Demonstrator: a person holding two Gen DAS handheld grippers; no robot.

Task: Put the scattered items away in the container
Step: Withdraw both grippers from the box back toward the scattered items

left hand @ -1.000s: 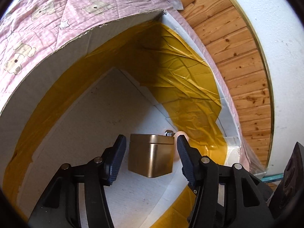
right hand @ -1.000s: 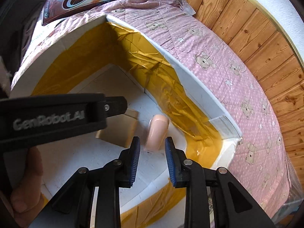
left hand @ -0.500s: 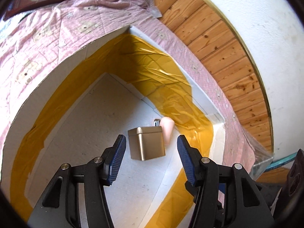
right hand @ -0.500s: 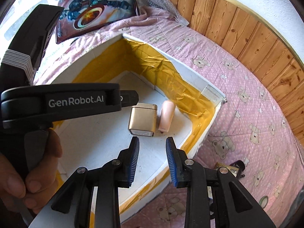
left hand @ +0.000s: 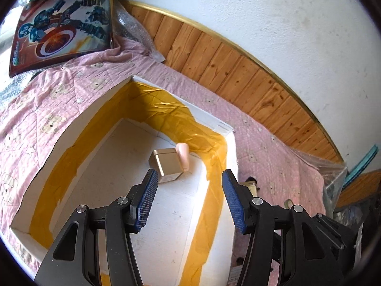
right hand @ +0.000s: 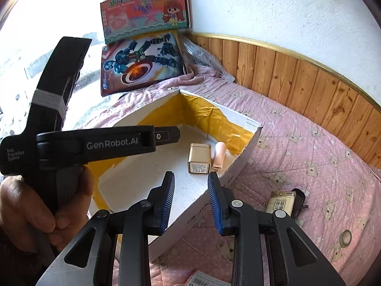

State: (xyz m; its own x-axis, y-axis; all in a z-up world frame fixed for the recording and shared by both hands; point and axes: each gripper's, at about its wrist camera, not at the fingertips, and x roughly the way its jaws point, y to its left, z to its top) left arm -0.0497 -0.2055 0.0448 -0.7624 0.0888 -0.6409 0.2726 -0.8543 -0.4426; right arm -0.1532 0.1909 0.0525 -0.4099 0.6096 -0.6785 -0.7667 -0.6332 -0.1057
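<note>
A white box lined with yellow tape (left hand: 209,128) (right hand: 250,147) sits on the pink bedspread. Inside it lie a gold tin (left hand: 166,164) (right hand: 199,158) and a pink tube (left hand: 183,155) (right hand: 219,155), side by side near the box's corner. My left gripper (left hand: 189,200) is open and empty, raised above the box. My right gripper (right hand: 190,197) is open and empty above the box's near edge. Outside the box, on the bedspread, lie a cream carton (right hand: 279,203) next to a black item (right hand: 298,201), a tape roll (right hand: 345,237) and a labelled pack (right hand: 202,278).
Two toy boxes (right hand: 142,57) (left hand: 62,31) lean at the head of the bed beside bubble wrap (right hand: 202,54). A wood-panelled wall (right hand: 309,88) runs along the far side. The left gripper's body and the holding hand (right hand: 35,205) fill the left of the right wrist view.
Both grippers have drawn up and back out of the box, empty. The gold tin and pink tube stay on the box floor.
</note>
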